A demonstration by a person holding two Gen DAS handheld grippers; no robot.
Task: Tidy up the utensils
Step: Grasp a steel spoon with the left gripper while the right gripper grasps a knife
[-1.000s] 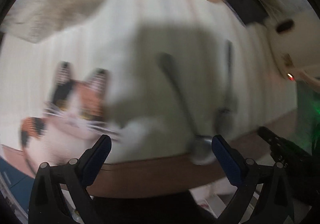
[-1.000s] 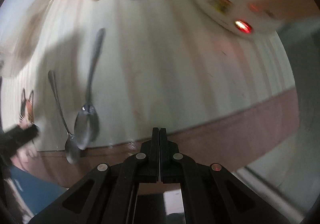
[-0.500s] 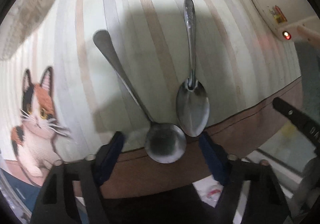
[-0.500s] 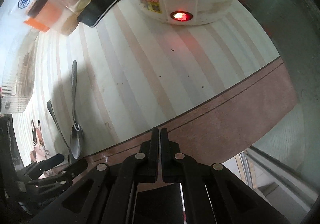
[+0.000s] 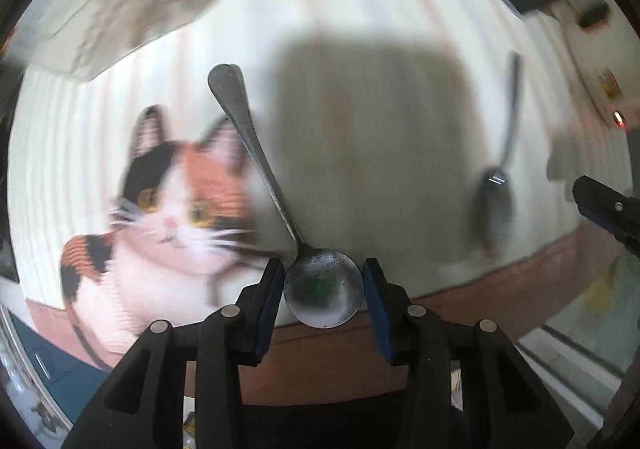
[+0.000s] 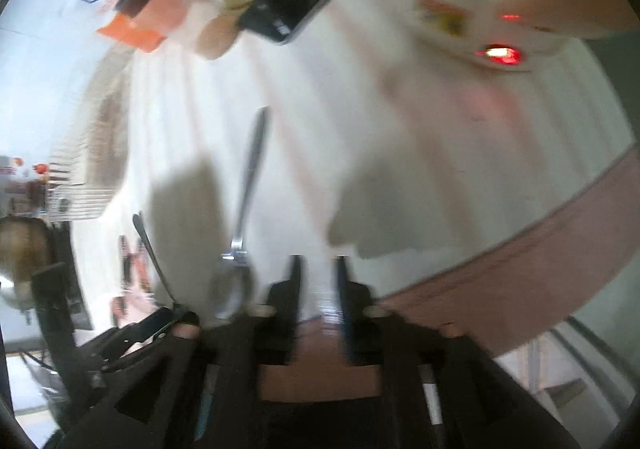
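My left tongs (image 5: 323, 291) pinch the round spoon (image 5: 322, 293) by its bowl, handle pointing far-left above the cat picture (image 5: 172, 217) on the desk (image 5: 360, 9). A bowl gripped edge to edge can swivel, so I judge it best to carry it level and slowly, keeping the handle from swinging. The second spoon (image 5: 494, 201) lies on the desk to the right. My right tongs (image 6: 318, 281) are slightly spread and empty, near that spoon's bowl.

Striped cream tablecloth (image 5: 360, 9) with cat print (image 5: 172, 209), brown border.
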